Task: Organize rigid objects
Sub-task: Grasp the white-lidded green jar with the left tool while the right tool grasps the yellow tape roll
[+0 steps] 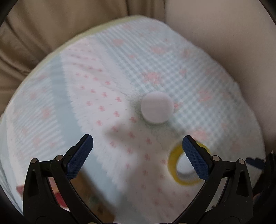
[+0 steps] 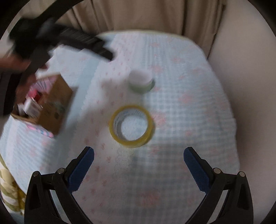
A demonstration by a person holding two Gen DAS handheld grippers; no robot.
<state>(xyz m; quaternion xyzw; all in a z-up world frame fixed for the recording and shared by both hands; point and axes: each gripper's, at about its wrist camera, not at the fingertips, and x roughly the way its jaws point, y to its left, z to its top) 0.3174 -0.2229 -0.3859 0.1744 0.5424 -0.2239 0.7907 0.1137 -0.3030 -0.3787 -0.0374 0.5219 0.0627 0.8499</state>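
- My left tongs [image 1: 137,151] are spread wide and grasp nothing; they hang over the bench [image 1: 51,110], which wears a pale blue and white cloth with pink prints.
- Ahead of the left tongs stands a small white-capped jar [image 1: 157,107], upright on the cloth and apart from both pads.
- The yellow tape roll [image 1: 174,168] lies flat near the right-hand pad in the left view, partly hidden behind it; I cannot tell if they touch.
- My right tongs [image 2: 138,159] are likewise released and hold nothing.
- From the right camera the yellow tape roll [image 2: 131,126] lies flat just ahead of the tongs, between the two pads' lines but clear of them, its hole showing cloth.
- Beyond the roll sits the white-capped jar [image 2: 141,81], blurred, well apart from the tongs.
- To the left of the roll stands an open cardboard box [image 2: 50,106] with pink and white items inside; I cannot make them out.
- The left rig [image 2: 57,41] shows as a dark blur above that box.
- A beige curtain [image 2: 138,15] hangs behind the bench.
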